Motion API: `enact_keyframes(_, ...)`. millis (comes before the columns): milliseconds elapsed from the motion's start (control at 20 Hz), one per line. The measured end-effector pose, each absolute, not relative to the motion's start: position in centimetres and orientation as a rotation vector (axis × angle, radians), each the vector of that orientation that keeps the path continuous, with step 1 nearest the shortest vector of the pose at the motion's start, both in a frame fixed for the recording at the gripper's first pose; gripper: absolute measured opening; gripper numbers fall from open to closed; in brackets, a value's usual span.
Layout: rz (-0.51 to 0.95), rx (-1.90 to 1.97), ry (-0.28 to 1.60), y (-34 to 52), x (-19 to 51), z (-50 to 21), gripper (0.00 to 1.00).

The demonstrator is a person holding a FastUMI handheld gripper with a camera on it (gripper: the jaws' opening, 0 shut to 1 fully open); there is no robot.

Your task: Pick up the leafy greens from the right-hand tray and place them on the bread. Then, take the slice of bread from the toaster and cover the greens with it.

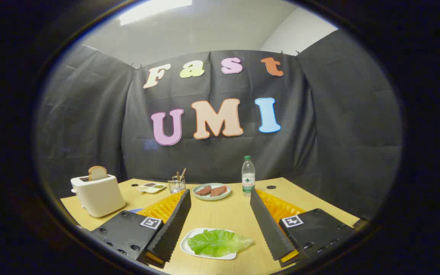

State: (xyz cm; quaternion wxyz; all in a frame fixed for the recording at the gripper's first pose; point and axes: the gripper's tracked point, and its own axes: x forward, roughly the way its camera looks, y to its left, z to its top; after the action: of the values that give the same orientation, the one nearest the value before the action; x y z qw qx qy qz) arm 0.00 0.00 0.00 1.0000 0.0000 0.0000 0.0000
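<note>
1. Gripper (220, 229) hovers above the counter (227, 214), angled forward and slightly down; jaws released, spread wide, grasping nothing.
2. Leafy greens (216, 242) lie on a white tray (189, 250), down between the two fingers, touching neither.
3. Toaster (97, 194) stands on the counter beyond the left finger, off to the left; a slice of bread (97, 172) sticks upright out of its slot.
4. Plate (212, 191) further ahead, between the fingers' lines, holds two dark reddish-brown patties.
5. Water bottle (248, 175) stands upright just right of the plate.
6. Glass cup (176, 185) with sticks in it sits left of the plate; a small divided sauce dish (151, 187) beside that, toward the toaster.
</note>
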Motion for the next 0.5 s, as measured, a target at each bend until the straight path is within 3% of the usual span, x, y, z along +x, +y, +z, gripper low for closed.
enact_keyframes(500,0.004,-0.035,0.049,0.8,-0.2,-1.7,0.98)
